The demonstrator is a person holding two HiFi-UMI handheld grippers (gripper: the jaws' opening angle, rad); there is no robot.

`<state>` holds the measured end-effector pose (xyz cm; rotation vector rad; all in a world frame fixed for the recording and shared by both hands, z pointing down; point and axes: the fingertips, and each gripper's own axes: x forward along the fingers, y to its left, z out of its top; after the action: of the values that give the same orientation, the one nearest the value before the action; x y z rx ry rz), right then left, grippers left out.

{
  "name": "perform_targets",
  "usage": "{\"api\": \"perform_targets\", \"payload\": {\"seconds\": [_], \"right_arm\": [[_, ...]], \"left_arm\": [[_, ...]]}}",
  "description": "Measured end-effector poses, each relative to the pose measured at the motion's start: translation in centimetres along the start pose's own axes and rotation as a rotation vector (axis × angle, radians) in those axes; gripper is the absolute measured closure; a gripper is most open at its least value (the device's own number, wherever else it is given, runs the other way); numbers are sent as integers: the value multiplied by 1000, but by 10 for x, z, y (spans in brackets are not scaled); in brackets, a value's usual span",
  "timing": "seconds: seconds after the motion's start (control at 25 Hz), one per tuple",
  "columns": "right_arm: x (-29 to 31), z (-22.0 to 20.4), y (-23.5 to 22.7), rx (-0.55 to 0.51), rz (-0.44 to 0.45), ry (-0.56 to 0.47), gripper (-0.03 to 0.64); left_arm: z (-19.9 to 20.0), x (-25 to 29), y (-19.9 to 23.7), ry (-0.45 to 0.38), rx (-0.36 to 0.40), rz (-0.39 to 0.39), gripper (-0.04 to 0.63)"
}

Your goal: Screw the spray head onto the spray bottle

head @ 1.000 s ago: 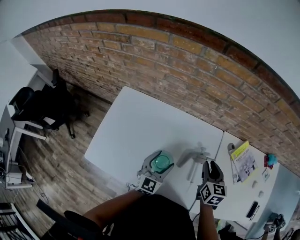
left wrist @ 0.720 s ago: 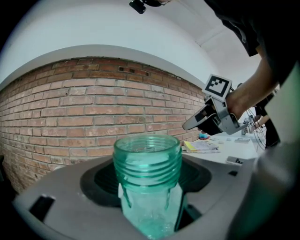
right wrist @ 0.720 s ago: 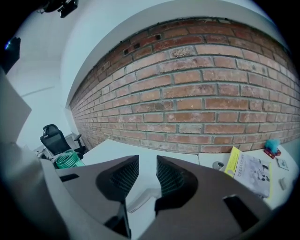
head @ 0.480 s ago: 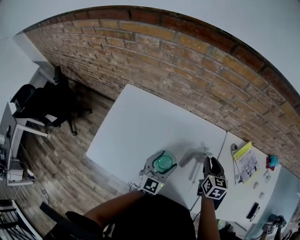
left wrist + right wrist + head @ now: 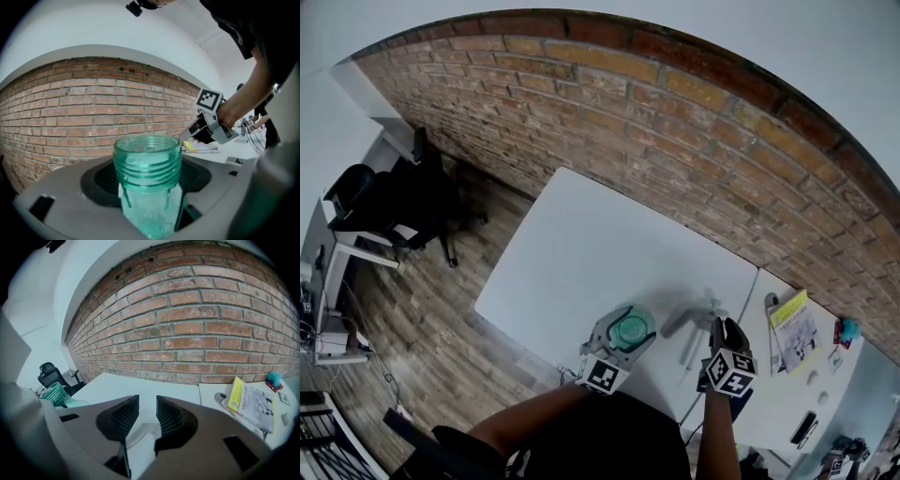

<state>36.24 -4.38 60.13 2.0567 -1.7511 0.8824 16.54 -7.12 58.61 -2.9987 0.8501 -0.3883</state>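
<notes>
We can't read any text here. The yellow-edged booklet [image 5: 794, 328] on the side table carries print, but it's too small and blurred to make out. The left marker cube [image 5: 602, 376] and the right marker cube [image 5: 730, 372] show only black-and-white square patterns, no letters or digits.

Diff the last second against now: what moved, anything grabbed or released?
The right tool has edged closer to the spray head lying on the white table; its jaws stand apart, nothing gripped or released. Unchanged: the left tool stays clamped on the green bottle, and the spray head has not moved.
</notes>
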Motion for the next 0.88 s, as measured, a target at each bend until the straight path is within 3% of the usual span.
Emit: {"api": "perform_targets", "payload": {"seconds": [0.32,0.64,0.88], "right_arm": [[23,-14,-7,16,23,72,502],[46,-32,-27,13,-20,151,502],[60,-43,-30,68,11,199,502]], "left_arm": [[0,0,0,6,7,-1,272],[1,0,0,3,4,-1,272],[1,0,0,7,0,3,272]]}}
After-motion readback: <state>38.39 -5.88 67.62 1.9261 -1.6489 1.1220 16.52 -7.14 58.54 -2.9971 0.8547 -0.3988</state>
